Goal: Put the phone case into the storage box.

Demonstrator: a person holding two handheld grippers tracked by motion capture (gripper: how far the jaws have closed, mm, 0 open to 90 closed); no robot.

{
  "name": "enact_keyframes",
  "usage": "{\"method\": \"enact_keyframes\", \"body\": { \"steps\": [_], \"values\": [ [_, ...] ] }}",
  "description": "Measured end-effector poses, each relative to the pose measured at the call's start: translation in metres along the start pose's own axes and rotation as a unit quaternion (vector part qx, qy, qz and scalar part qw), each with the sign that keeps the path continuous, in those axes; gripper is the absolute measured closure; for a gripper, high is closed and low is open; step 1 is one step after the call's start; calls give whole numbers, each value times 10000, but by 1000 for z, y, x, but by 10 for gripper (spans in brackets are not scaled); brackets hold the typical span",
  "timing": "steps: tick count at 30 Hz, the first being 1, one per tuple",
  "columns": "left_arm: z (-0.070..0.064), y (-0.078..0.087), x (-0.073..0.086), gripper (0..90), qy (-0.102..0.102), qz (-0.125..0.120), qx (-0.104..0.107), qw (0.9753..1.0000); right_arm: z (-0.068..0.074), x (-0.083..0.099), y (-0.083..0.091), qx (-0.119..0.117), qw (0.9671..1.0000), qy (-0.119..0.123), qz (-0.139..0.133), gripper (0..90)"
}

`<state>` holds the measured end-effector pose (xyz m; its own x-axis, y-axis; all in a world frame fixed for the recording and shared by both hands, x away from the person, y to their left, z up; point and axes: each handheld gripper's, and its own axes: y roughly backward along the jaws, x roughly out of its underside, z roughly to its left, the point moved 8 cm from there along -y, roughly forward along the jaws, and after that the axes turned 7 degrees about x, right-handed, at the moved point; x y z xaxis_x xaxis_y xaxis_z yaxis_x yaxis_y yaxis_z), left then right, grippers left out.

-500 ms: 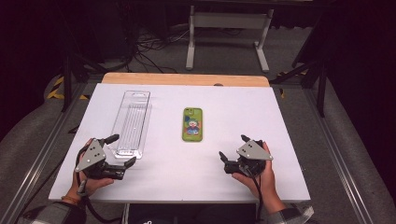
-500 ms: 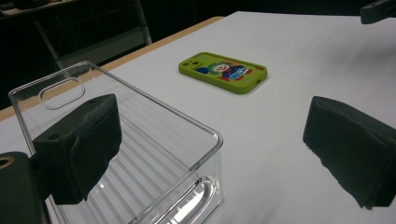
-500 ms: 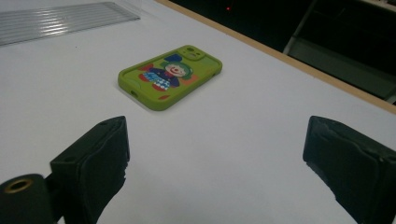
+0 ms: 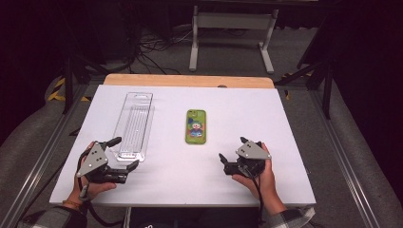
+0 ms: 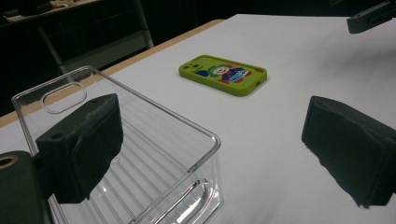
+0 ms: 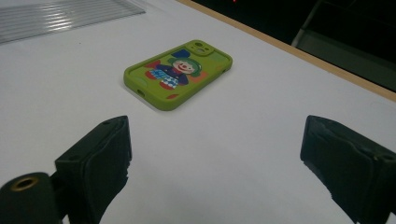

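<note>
Both claws are released and empty: the left claw (image 4: 124, 153) at the clear tray (image 4: 134, 124), the right claw (image 4: 232, 155) near the green phone case (image 4: 196, 126). Likely next is lifting the case off the counter (image 4: 294, 156); pinch its long edges squarely, since it lies flat.

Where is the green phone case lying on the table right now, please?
In the high view the green phone case lies flat near the middle of the white table, right of the clear plastic tray.

A green phone case (image 4: 196, 126) is laid mid-table (image 4: 285, 118); a clear tray (image 4: 133, 123) is set near the left edge.
</note>
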<state>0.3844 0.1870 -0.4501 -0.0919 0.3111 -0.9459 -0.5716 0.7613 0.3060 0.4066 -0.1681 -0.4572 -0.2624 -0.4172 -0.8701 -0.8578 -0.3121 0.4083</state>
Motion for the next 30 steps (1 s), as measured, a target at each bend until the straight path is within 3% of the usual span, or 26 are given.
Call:
{"method": "enact_keyframes", "body": {
  "steps": [22,25,30],
  "values": [
    [-8,-4,3,62,-74,145,96,9998,-3,-5,1,-19,9999,-56,-126,129],
    [-8,-4,3,63,-79,140,94,9998,-5,-8,2,-34,9997,-99,-209,210],
    [-9,-4,4,63,-60,172,122,9998,-5,-12,3,-92,9995,-101,-276,252]
  ]
}}
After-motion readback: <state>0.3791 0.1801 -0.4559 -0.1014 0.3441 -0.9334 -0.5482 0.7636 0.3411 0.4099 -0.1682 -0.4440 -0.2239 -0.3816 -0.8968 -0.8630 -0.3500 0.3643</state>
